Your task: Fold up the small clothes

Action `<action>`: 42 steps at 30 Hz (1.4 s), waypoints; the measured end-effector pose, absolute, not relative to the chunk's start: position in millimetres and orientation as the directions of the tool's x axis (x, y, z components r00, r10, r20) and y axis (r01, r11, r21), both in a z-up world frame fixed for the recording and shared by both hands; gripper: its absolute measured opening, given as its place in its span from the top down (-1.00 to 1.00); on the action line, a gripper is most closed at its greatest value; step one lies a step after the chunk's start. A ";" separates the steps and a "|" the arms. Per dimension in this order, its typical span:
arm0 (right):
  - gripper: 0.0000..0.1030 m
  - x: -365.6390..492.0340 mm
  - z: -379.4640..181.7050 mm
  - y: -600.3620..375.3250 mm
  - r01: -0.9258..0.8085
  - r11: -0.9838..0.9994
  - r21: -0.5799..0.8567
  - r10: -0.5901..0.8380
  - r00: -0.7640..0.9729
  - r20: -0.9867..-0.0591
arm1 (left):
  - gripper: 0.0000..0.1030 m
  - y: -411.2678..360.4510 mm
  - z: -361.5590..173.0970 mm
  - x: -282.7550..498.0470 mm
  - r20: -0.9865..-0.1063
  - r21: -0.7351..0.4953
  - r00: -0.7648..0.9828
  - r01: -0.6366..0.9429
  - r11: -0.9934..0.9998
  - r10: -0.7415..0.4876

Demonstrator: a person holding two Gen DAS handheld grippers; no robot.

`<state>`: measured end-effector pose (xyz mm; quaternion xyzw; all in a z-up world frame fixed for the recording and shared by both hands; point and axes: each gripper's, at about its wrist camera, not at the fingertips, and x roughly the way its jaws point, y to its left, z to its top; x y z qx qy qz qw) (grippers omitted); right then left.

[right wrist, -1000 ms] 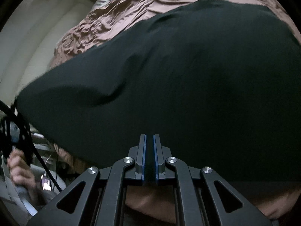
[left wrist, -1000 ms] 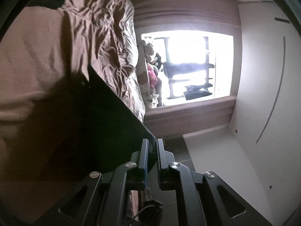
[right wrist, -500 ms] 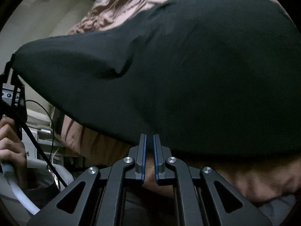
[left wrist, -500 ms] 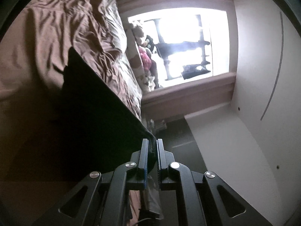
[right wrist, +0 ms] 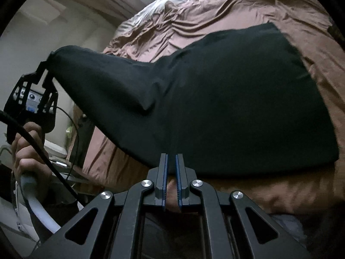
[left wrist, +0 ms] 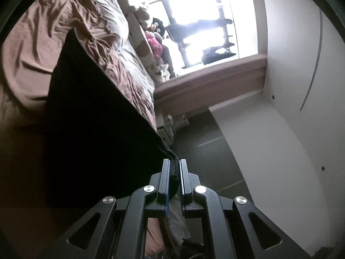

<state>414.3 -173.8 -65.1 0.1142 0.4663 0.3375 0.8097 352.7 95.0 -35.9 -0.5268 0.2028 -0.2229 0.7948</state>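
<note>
rumpled brown bedspread, bright window (white walls), left gripper jaws clenched on black garment, right gripper jaws opening, empty

Garment lies on bed, one corner lifted off its left edge in left gripper.

Rumpled brown bedspread, stuffed toys beside a bright window, white wall, dark floor

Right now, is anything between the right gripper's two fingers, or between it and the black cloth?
Nothing. In the right wrist view the right gripper, its jaws opening, holds nothing; only brown bedsheet shows before the black cloth just beyond its tips.
</note>
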 end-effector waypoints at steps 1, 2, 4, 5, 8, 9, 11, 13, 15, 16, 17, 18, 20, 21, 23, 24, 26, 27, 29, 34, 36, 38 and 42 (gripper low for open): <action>0.47 411.2 -63.5 -180.0 -0.438 0.751 0.494 0.649 0.352 -0.674 | 0.86 90.3 -35.1 355.6 -0.092 -0.926 0.813 0.142 0.349 -0.575; 0.32 407.5 -62.2 -185.9 -0.436 0.757 0.486 0.643 0.370 -0.670 | 0.86 83.2 -34.2 360.1 -0.099 -0.924 0.804 0.144 0.353 -0.587; 0.01 397.8 -54.5 -202.2 -0.439 0.759 0.482 0.645 0.405 -0.648 | 0.86 72.9 -32.5 366.6 -0.110 -0.921 0.791 0.146 0.360 -0.602; 0.01 396.0 -52.2 -206.4 -0.441 0.756 0.485 0.650 0.415 -0.636 | 0.86 66.3 -32.3 370.8 -0.116 -0.920 0.782 0.147 0.363 -0.612; 0.01 389.1 -50.1 -216.3 -0.434 0.757 0.489 0.651 0.430 -0.626 | 0.86 48.7 -32.2 379.7 -0.129 -0.918 0.759 0.151 0.366 -0.638; 0.01 386.8 -49.1 -222.1 -0.428 0.761 0.487 0.646 0.437 -0.626 | 0.86 42.5 -32.1 381.8 -0.132 -0.918 0.753 0.153 0.367 -0.645; 0.01 384.1 -48.8 -233.5 -0.408 0.773 0.486 0.634 0.454 -0.626 | 0.86 28.3 -34.1 387.9 -0.139 -0.918 0.736 0.155 0.365 -0.663; 0.01 381.3 -48.8 -245.4 -0.386 0.779 0.495 0.627 0.468 -0.622 | 0.86 17.7 -38.0 394.9 -0.144 -0.919 0.720 0.156 0.361 -0.678; 0.01 379.0 -45.5 -254.4 -0.370 0.784 0.498 0.620 0.480 -0.620 | 0.86 -0.8 -45.9 403.1 -0.150 -0.924 0.697 0.154 0.350 -0.701; 0.01 375.6 -43.9 -261.4 -0.358 0.789 0.499 0.614 0.489 -0.619 | 0.86 -9.3 -49.6 407.0 -0.152 -0.927 0.687 0.151 0.344 -0.711; 0.01 373.1 -42.9 -266.2 -0.350 0.792 0.501 0.610 0.494 -0.619 | 0.86 -15.4 -54.6 408.9 -0.153 -0.930 0.675 0.149 0.337 -0.722; 0.01 371.1 -41.4 -272.6 -0.341 0.794 0.503 0.606 0.500 -0.619 | 0.86 -27.9 -60.9 413.5 -0.163 -0.932 0.656 0.143 0.333 -0.737; 0.01 364.7 -39.5 -284.7 -0.319 0.804 0.502 0.591 0.517 -0.619 | 0.84 -53.1 -75.3 419.1 -0.211 -0.929 0.606 0.121 0.351 -0.767; 0.01 362.5 -39.0 -290.0 -0.307 0.809 0.502 0.584 0.525 -0.620 | 0.76 -67.9 -86.2 423.3 -0.256 -0.925 0.567 0.093 0.369 -0.783; 0.01 361.9 -39.7 -304.5 -0.278 0.817 0.505 0.569 0.537 -0.623 | 0.50 -81.6 -99.4 426.7 -0.282 -0.930 0.516 0.060 0.362 -0.809; 0.01 361.9 -40.1 -308.8 -0.268 0.819 0.507 0.564 0.540 -0.625 | 0.33 -85.6 -106.0 427.1 -0.269 -0.939 0.493 0.055 0.339 -0.827; 0.01 359.7 -41.7 -318.3 -0.242 0.821 0.517 0.556 0.543 -0.629 | -0.10 -84.7 -108.7 425.1 -0.288 -0.933 0.489 0.051 0.357 -0.823; 0.01 358.4 -42.2 -321.8 -0.234 0.820 0.522 0.555 0.544 -0.629 | -0.34 -81.3 -106.8 425.5 -0.303 -0.925 0.500 0.049 0.376 -0.811; 0.01 355.8 -43.6 -327.0 -0.218 0.823 0.525 0.549 0.546 -0.633 | -0.41 -73.1 -105.2 422.0 -0.310 -0.919 0.521 0.049 0.391 -0.795; 0.01 354.9 -45.9 -328.6 -0.204 0.813 0.545 0.560 0.531 -0.636 | -0.41 -45.2 -101.4 406.4 -0.337 -0.905 0.554 0.030 0.423 -0.761; 0.01 357.2 -46.5 -325.5 -0.210 0.814 0.541 0.561 0.523 -0.641 | -0.41 -32.8 -99.0 398.9 -0.357 -0.893 0.571 0.022 0.449 -0.739; 0.01 365.1 -48.9 -320.2 -0.223 0.815 0.534 0.564 0.514 -0.646 | -0.41 -18.8 -95.6 389.3 -0.373 -0.883 0.585 0.015 0.470 -0.720; 0.01 380.2 -54.1 -310.0 -0.246 0.799 0.548 0.592 0.478 -0.649 | -0.41 3.6 -96.7 375.0 -0.413 -0.858 0.607 -0.012 0.513 -0.679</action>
